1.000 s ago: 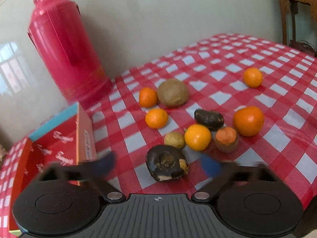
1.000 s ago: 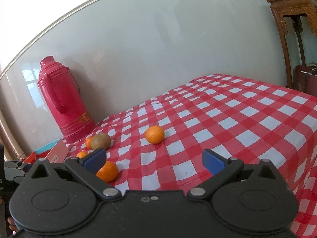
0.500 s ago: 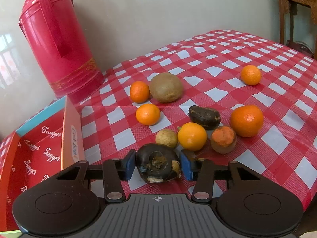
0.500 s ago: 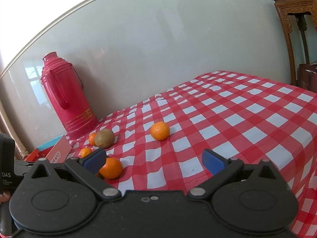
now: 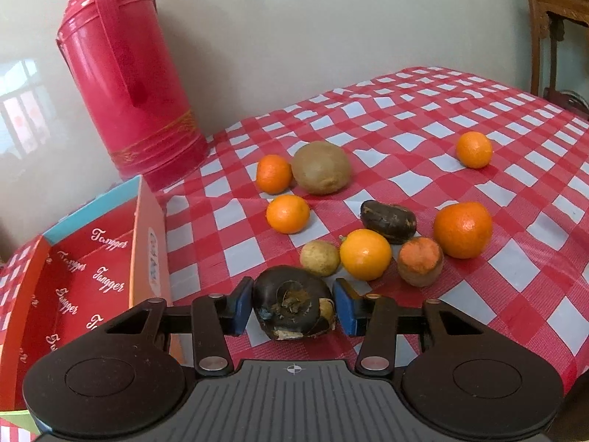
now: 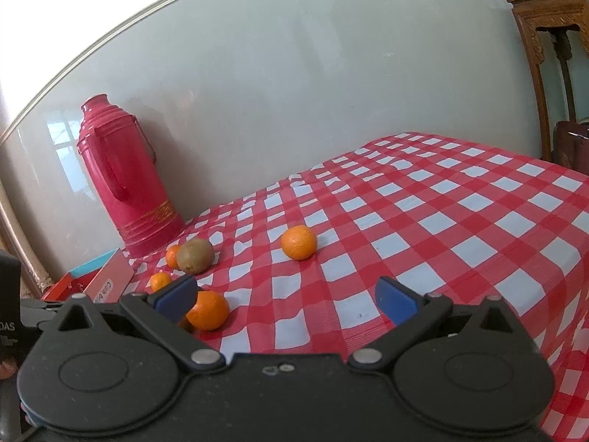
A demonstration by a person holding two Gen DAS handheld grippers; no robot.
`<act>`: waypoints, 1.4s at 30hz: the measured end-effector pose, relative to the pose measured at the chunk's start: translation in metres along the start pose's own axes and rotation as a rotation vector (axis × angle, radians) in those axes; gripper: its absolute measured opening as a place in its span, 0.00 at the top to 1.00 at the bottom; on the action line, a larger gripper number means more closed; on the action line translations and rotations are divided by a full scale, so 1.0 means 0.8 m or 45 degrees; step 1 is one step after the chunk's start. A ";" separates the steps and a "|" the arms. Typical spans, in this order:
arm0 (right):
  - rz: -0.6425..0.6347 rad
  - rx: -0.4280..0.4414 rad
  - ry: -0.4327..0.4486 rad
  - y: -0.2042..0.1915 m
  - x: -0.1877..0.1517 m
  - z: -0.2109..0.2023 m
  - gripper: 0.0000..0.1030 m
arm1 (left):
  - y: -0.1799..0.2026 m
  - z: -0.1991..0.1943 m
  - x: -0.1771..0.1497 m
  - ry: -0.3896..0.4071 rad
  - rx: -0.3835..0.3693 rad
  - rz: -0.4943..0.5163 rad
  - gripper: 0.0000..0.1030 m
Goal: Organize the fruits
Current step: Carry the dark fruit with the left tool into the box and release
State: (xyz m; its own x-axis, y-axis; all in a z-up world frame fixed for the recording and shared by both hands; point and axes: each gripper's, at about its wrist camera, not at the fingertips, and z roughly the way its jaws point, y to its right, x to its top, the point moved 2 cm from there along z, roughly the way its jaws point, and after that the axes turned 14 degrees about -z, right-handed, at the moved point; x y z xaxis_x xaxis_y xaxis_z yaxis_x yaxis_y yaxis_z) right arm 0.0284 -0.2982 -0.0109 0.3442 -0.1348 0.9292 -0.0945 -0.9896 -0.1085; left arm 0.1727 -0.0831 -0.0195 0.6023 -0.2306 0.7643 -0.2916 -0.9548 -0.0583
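Left gripper (image 5: 293, 304): blue pads closed against both sides of the dark rotten fruit (image 5: 292, 302), at 6 o'clock in the left wrist view. A second ago the jaws were wide and blurred with the fruit lying loose between them; half a second ago the pads had just met it. Grip now holds. Whether the fruit is lifted off the checked tablecloth (image 5: 423, 118) cannot be told.

Other fruit unmoved: small yellowish fruit (image 5: 319, 258) and an orange (image 5: 365, 254) just beyond the held one, toward 12 o'clock; cut fruit with orange flesh (image 5: 420, 261) and a large orange (image 5: 462, 229) toward 2 o'clock; second dark fruit (image 5: 388, 221) behind them.

Open red box (image 5: 92, 258) at 9 o'clock, red thermos (image 5: 125, 84) at 11 o'clock, now larger in view than before.

Right gripper (image 6: 287, 300): jaws wide apart, holding nothing, unchanged; hovering above the cloth, lone orange (image 6: 299, 242) ahead at 12 o'clock.
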 end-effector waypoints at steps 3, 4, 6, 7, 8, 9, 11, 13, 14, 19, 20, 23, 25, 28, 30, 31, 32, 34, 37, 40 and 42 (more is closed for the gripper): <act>-0.013 0.000 -0.005 -0.001 0.000 0.001 0.05 | 0.000 -0.006 0.000 0.009 -0.003 -0.013 0.55; -0.014 0.000 -0.005 -0.001 0.000 0.001 0.05 | 0.000 -0.009 0.000 0.018 0.000 -0.013 0.55; -0.011 0.001 -0.004 -0.001 0.000 0.000 0.05 | 0.000 -0.015 0.001 0.029 -0.002 -0.015 0.55; -0.009 0.001 -0.004 -0.001 0.000 0.001 0.05 | -0.001 -0.018 0.002 0.035 -0.005 -0.021 0.55; -0.009 0.003 -0.006 -0.001 0.000 0.001 0.05 | -0.002 -0.023 0.004 0.044 -0.006 -0.026 0.55; -0.009 0.006 -0.008 -0.002 0.000 0.002 0.05 | -0.002 -0.026 0.005 0.051 -0.004 -0.029 0.55; -0.016 0.011 -0.011 -0.004 0.000 0.003 0.05 | -0.005 -0.035 0.008 0.075 -0.001 -0.038 0.55; -0.029 0.014 -0.009 -0.006 0.000 0.003 0.05 | -0.010 -0.045 0.012 0.113 0.022 -0.053 0.55; -0.034 0.015 -0.009 -0.008 0.000 0.002 0.05 | -0.014 -0.049 0.014 0.130 0.035 -0.064 0.55; -0.031 0.018 -0.013 -0.010 -0.001 0.003 0.05 | -0.058 -0.067 0.025 0.211 0.171 -0.184 0.55; -0.031 0.020 -0.013 -0.010 -0.001 0.003 0.05 | -0.069 -0.068 0.026 0.221 0.210 -0.214 0.55; -0.042 0.023 -0.016 -0.013 -0.001 0.004 0.05 | -0.111 -0.067 0.025 0.219 0.324 -0.329 0.55; -0.050 0.027 -0.017 -0.016 -0.001 0.004 0.05 | -0.135 -0.063 0.022 0.200 0.387 -0.381 0.55; -0.060 0.032 -0.021 -0.020 -0.001 0.005 0.05 | -0.166 -0.056 0.014 0.170 0.484 -0.451 0.55; -0.069 0.033 -0.022 -0.023 -0.001 0.006 0.05 | -0.181 -0.051 0.007 0.150 0.537 -0.493 0.55; -0.073 0.034 -0.022 -0.025 -0.001 0.006 0.05 | -0.187 -0.046 0.005 0.133 0.553 -0.510 0.55; -0.077 0.035 -0.023 -0.027 -0.001 0.006 0.05 | -0.194 -0.043 0.002 0.118 0.567 -0.529 0.55; -0.086 0.037 -0.026 -0.030 -0.002 0.007 0.05 | -0.203 -0.034 -0.003 0.084 0.573 -0.572 0.54; -0.105 0.041 -0.026 -0.036 -0.002 0.008 0.05 | -0.214 -0.022 -0.007 0.033 0.591 -0.657 0.54; -0.137 0.041 -0.024 -0.041 -0.001 0.009 0.05 | -0.216 -0.024 -0.012 0.033 0.615 -0.677 0.54; -0.154 0.039 -0.027 -0.045 -0.001 0.009 0.05 | -0.215 -0.026 -0.014 0.033 0.619 -0.679 0.54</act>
State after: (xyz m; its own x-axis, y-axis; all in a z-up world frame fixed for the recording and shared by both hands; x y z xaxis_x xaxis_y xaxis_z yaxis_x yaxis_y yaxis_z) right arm 0.0386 -0.2632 -0.0103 0.3709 -0.0152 0.9286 -0.0224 -0.9997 -0.0074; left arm 0.2010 0.0875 -0.0046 0.5509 0.2893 0.7828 0.4044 -0.9131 0.0528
